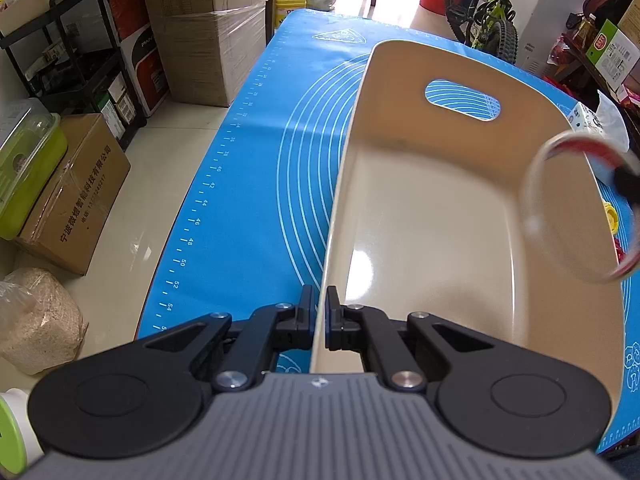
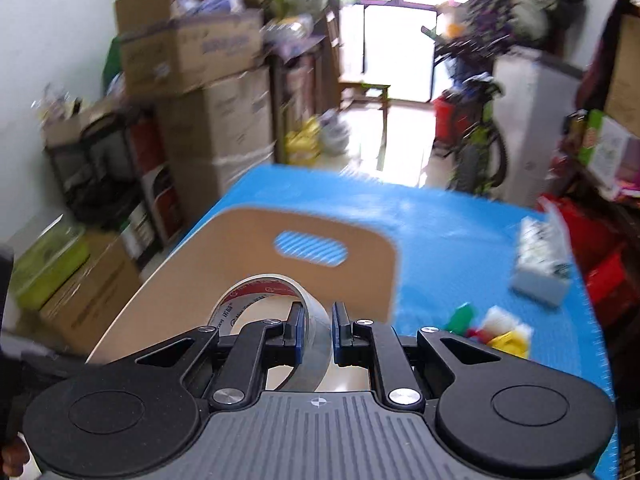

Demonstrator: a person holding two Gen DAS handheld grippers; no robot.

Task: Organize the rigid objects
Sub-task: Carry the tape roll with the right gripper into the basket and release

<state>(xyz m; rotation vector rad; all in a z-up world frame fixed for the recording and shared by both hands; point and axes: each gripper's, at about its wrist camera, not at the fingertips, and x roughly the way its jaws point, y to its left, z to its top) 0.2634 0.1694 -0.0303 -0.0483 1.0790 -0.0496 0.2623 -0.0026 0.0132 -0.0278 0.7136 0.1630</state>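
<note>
A beige plastic basket [image 1: 432,200] with a handle slot stands on the blue mat [image 1: 248,200]. My left gripper [image 1: 320,300] is shut on the basket's near left rim. In the left wrist view a roll of clear tape [image 1: 576,208] hangs blurred over the basket's right side, with a dark fingertip of my right gripper at its edge. In the right wrist view my right gripper [image 2: 318,316] is shut on the wall of that tape roll [image 2: 260,296], just in front of the basket [image 2: 240,256]. The basket's inside shows nothing in it.
Small green, yellow and red items [image 2: 492,328] and a white tissue pack [image 2: 540,264] lie on the mat to the right of the basket. Cardboard boxes [image 1: 208,32], a black shelf cart [image 1: 72,52] and a bicycle [image 1: 488,12] stand around the table.
</note>
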